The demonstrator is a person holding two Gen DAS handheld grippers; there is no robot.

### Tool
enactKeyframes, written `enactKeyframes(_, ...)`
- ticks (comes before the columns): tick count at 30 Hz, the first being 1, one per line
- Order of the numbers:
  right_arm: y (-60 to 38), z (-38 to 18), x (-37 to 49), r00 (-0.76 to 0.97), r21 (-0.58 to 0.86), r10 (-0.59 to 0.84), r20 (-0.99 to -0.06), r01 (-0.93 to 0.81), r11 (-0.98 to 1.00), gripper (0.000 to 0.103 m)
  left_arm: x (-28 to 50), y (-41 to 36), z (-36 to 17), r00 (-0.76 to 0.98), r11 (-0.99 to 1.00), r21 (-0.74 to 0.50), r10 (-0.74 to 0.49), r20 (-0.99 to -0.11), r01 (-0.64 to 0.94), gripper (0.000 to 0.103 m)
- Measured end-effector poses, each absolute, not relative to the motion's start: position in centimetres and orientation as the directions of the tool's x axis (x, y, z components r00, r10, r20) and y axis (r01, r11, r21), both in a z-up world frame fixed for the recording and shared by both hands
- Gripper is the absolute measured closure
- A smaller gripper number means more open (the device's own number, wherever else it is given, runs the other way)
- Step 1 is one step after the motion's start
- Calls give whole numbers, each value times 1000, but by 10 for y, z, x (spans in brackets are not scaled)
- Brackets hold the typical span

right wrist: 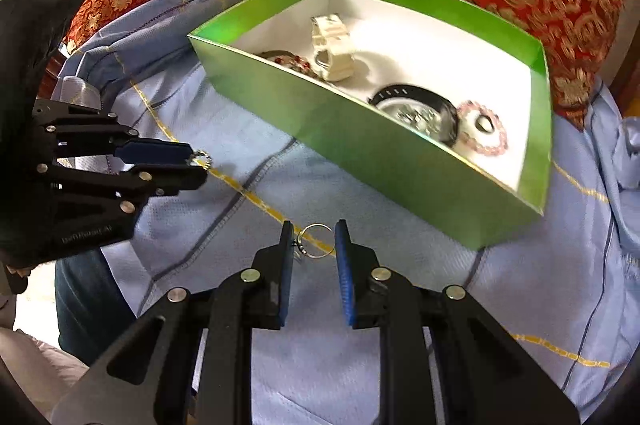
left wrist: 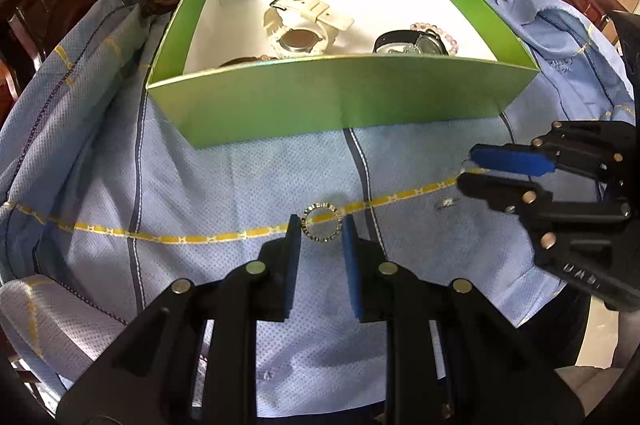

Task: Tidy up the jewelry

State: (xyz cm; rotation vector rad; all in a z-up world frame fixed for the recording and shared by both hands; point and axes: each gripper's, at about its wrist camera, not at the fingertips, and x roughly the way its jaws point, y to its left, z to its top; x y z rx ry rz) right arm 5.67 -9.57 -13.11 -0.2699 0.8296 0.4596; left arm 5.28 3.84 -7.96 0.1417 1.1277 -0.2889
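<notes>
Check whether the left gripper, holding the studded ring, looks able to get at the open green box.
Probably yes. The green box sits straight ahead of the left gripper and its studded ring, open-topped, with only bare cloth between; the right gripper, holding a thin ring, is off to the side.

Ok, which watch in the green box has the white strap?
The chunky watch lying midway in the green box. The other watch, beside the pink bead bracelet, has a black strap.

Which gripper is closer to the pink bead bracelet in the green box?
Right. The right gripper is before the green box end holding the pink bead bracelet; the left gripper is farther left.
</notes>
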Motion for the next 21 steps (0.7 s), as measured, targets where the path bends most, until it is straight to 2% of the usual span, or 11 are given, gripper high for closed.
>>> enactKeyframes(21, -73, -158, 59, 546, -68, 274, -792, -524, 849, 81, 60, 29, -89, 370, 950, -35, -154, -916, 310, 82)
